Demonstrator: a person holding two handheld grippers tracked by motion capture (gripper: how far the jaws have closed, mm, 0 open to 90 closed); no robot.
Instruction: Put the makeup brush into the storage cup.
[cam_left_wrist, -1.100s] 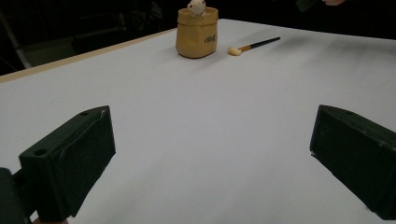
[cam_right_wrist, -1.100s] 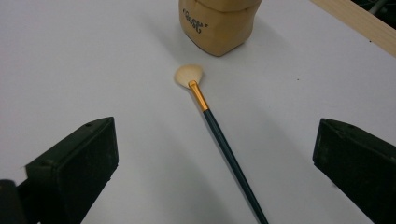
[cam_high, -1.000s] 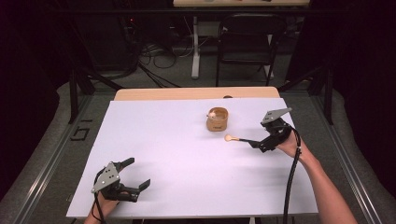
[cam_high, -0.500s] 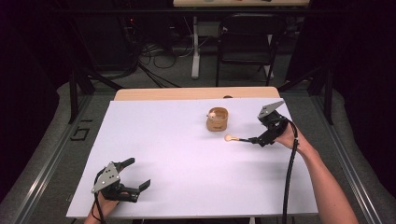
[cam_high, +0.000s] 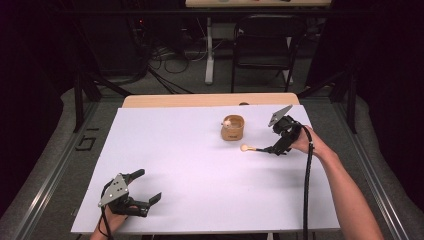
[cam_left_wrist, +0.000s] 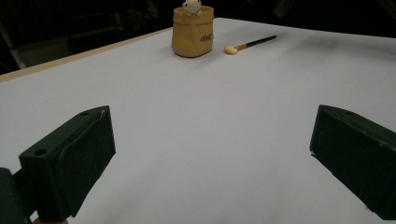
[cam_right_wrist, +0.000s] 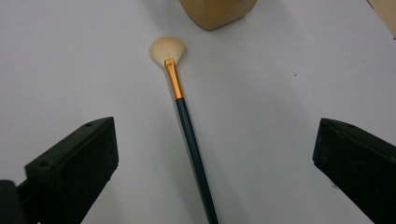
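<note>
Two grippers are at work on the white table (cam_high: 200, 190), though just one is engaged; the right gripper (cam_high: 278, 148) hovers over a fan brush (cam_right_wrist: 182, 116) with its jaws spread wide, the dark handle running up between them in the right gripper view without touching either one; the brush lies flat on the table, its pale bristles (cam_right_wrist: 167, 48) pointing toward the tan pot (cam_high: 233, 128) and resting just beside it, apart from its wall; a small pale figure (cam_left_wrist: 191, 5) peeks from the pot's mouth; the left gripper (cam_high: 136, 192) rests near the front edge of the table, well apart from everything, its jaws likewise open and holding nothing; the step in hand looks like the approach to a pick-up of the brush; the next move, as I judge it, calls for lowering the right jaws until they straddle the thin handle, then closing squarely on it; the handle is slim and round, so an off-centre pinch could roll it aside or tip the bristled end into the pot
</note>
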